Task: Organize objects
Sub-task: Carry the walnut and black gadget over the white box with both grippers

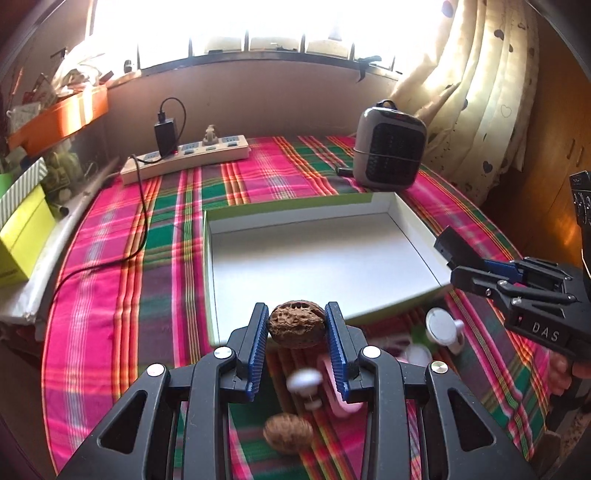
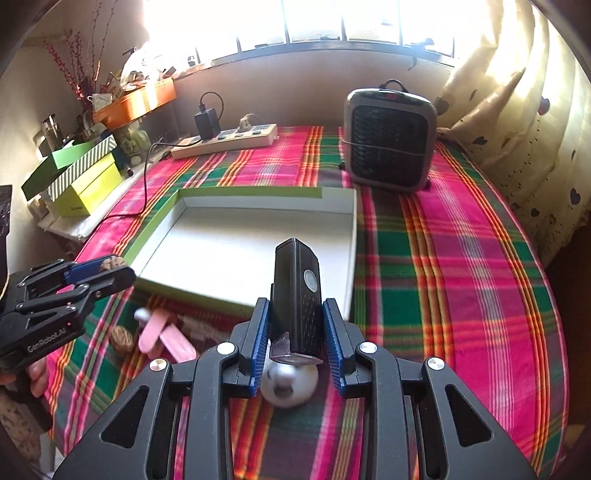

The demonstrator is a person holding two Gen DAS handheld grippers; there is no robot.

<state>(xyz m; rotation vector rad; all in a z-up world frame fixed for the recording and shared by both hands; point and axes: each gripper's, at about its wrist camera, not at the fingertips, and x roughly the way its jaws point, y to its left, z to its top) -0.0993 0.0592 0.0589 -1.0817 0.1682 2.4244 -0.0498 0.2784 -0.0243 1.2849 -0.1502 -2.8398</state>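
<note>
Left claw (image 1: 297,328): pinching a walnut (image 1: 296,324) at the near edge of the open box (image 1: 406,221). Right claw (image 2: 295,325): pinching a black device (image 2: 295,295) upright, near the box's front right corner. Box: white inside, empty, on the plaid-covered counter (image 2: 461,258). Loose in front of the box: second walnut (image 1: 288,432), pink clip (image 2: 166,336), white knobs (image 1: 441,326). Step judged: carrying both items to the box. Next: reach over the rim, lower, spread each claw.

pink clip (image 1: 338,384): blurry, partly hidden behind the left gripper (image 1: 296,325)
white ball (image 2: 290,382): blurry, top hidden under the black box (image 2: 297,295)
window (image 1: 258,26): too bright to see through
</note>
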